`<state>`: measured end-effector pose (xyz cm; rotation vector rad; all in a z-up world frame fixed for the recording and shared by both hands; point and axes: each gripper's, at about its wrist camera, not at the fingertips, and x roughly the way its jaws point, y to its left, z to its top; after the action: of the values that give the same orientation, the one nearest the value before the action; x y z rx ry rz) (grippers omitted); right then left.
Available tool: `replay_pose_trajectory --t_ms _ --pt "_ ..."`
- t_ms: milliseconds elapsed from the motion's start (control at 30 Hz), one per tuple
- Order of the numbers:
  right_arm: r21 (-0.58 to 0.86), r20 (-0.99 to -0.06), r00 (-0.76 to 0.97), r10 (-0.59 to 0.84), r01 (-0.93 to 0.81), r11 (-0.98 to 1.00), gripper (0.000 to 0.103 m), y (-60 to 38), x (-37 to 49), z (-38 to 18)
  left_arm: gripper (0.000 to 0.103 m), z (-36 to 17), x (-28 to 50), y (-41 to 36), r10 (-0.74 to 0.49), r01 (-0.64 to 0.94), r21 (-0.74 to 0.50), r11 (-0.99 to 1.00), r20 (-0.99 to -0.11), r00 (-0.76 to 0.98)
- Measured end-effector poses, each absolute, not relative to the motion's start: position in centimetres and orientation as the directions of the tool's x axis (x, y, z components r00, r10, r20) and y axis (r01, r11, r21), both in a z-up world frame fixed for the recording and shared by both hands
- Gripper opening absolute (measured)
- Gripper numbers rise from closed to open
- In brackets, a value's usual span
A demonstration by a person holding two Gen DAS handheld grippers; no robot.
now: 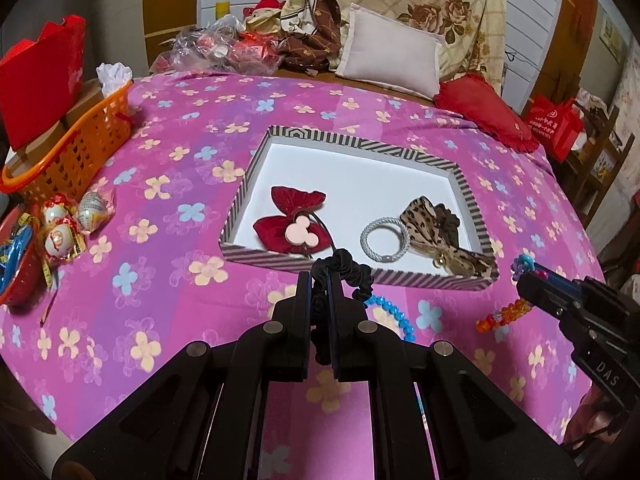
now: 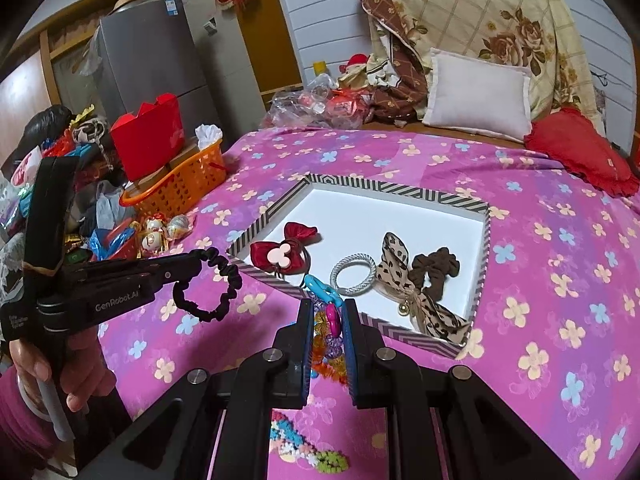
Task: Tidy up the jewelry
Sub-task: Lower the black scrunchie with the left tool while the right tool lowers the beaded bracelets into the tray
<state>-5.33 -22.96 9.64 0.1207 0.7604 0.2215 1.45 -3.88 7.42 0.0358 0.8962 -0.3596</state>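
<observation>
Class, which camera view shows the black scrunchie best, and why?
The right wrist view: the black scrunchie hangs as a full loop from the left gripper. The left wrist view shows it bunched between the fingers.

Your left wrist view looks forward, close above the striped-rimmed white tray [image 1: 468,192]; your right wrist view faces it from slightly farther right. Both share the pink flowered bedspread [image 1: 168,240].

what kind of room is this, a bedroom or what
Most likely a bedroom in a home: the work surface is a bed under a pink flowered sheet, with a white pillow and a folded floral quilt at its head. A grey fridge stands beside it, so perhaps a shared living space.
</observation>
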Motion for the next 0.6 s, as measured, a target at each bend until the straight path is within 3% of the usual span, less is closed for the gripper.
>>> replay_pose_trajectory --t_ms 600 --pt "0.170 -0.679 0.696 0.234 -0.160 0.972 0.013 -23.0 -1.1 9.8 0.006 7.3 5.1 -6.0 -0.268 0.320 -0.088 0.943 -0.772 0.577"
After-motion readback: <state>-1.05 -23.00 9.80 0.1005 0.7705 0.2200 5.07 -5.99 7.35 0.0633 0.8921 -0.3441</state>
